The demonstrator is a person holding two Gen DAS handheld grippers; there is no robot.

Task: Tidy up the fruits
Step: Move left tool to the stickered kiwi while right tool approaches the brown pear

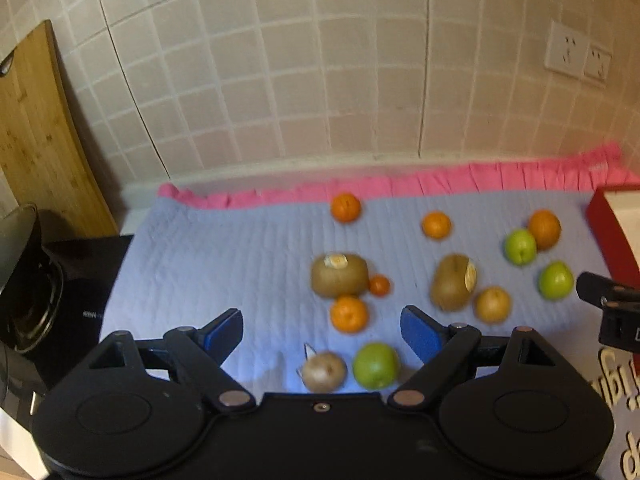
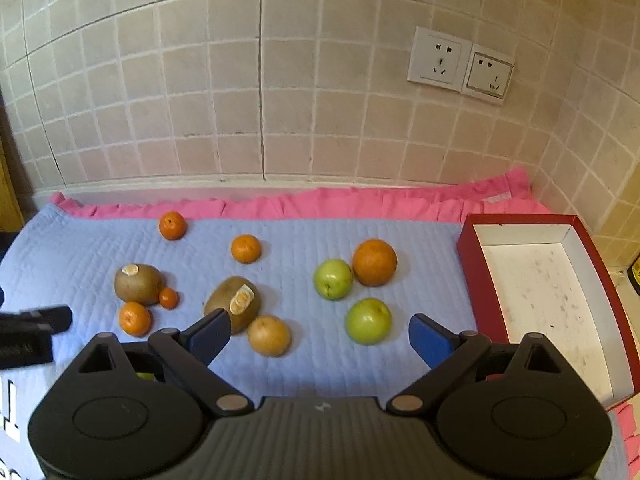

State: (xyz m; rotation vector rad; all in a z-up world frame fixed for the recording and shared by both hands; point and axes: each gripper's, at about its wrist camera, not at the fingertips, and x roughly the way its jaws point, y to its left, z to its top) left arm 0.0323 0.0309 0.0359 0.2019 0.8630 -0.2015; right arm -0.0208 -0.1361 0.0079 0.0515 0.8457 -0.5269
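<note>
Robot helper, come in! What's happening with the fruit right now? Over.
Both tools open, empty: left tool, right tool. Fruits loose on mat. Red box empty. Nothing blocking.

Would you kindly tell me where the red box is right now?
In the right wrist view, the red box sits empty at the mat's right edge, right of the two green apples.

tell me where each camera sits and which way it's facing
Left wrist: sits on the left hand-held gripper, looking down and forward over the blue mat at the tiled wall; its own open fingers show, and the right hand-held gripper's tip at the right edge.
Right wrist: sits on the right hand-held gripper, facing the same way, further right beside the red box; its open fingers show, the left one's tip at the left edge.
Shared: the mat, the scattered fruit, the wall sockets.
</note>
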